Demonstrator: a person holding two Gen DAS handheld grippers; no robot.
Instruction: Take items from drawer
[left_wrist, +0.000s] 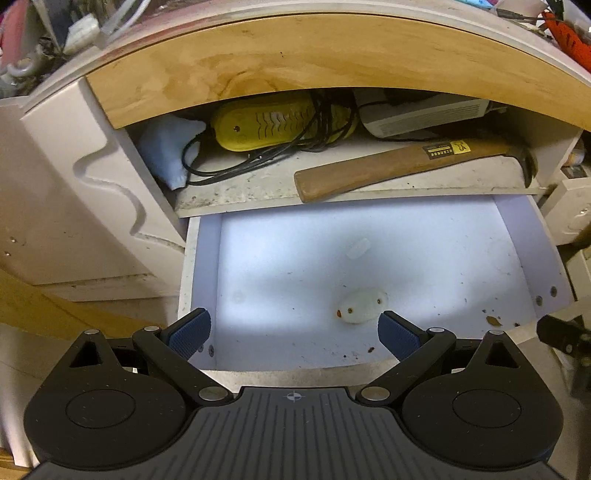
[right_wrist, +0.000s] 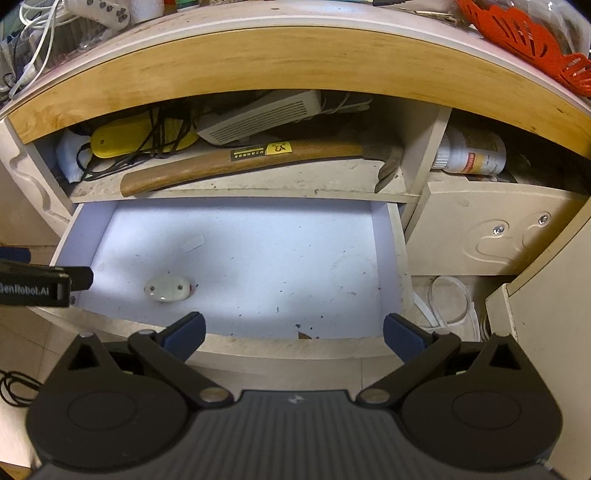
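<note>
With both the left tool (left_wrist: 294, 330) and right tool (right_wrist: 294, 332) spread open and empty, grip the small, light, smooth white oval piece (left_wrist: 362, 305), lying near the drawer (left_wrist: 192, 258) front, across its narrow width.

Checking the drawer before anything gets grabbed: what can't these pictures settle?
- White oval item: blown out by glare, left wrist view; identity unclear.
- Small pale piece: too faint, right wrist view.
- Drawer rear: hidden under the shelf, both views.
</note>
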